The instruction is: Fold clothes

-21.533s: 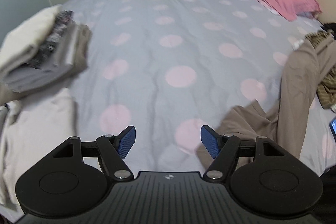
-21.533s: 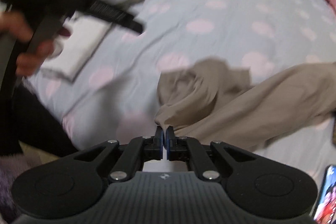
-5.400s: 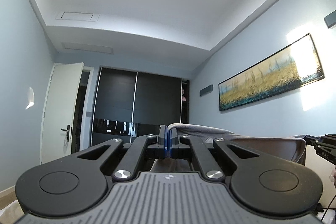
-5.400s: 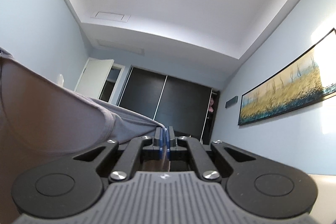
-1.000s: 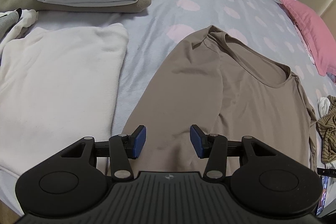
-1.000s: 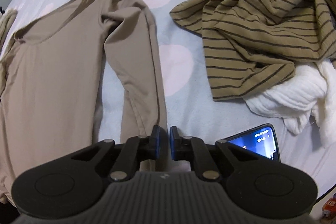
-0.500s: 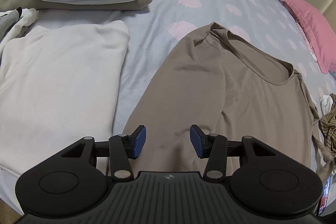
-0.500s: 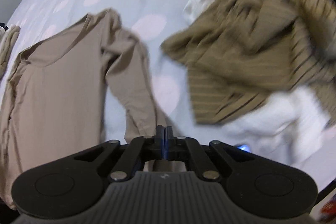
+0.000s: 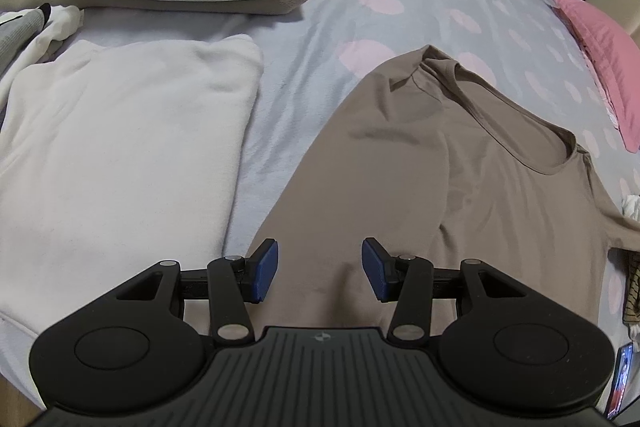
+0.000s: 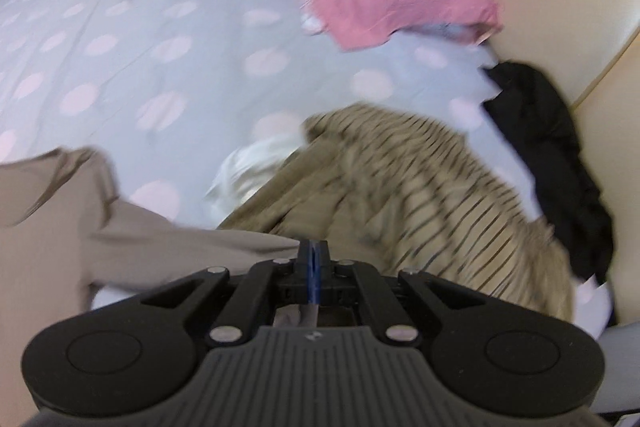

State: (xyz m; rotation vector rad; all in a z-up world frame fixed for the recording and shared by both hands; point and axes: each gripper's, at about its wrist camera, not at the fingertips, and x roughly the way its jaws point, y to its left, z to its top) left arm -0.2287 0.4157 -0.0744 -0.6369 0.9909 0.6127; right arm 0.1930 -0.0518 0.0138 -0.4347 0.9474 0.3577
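Tan shirt under spread left gripper, sleeve in right gripper

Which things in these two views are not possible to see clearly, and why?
- Right wrist view: striped garment and white cloth smeared by motion blur.
- Right wrist view: where the right gripper pinches the tan shirt, hidden by its own body.
- Left wrist view: phone cut off by the edge.
- Left wrist view: shirt hem hidden behind the left gripper.
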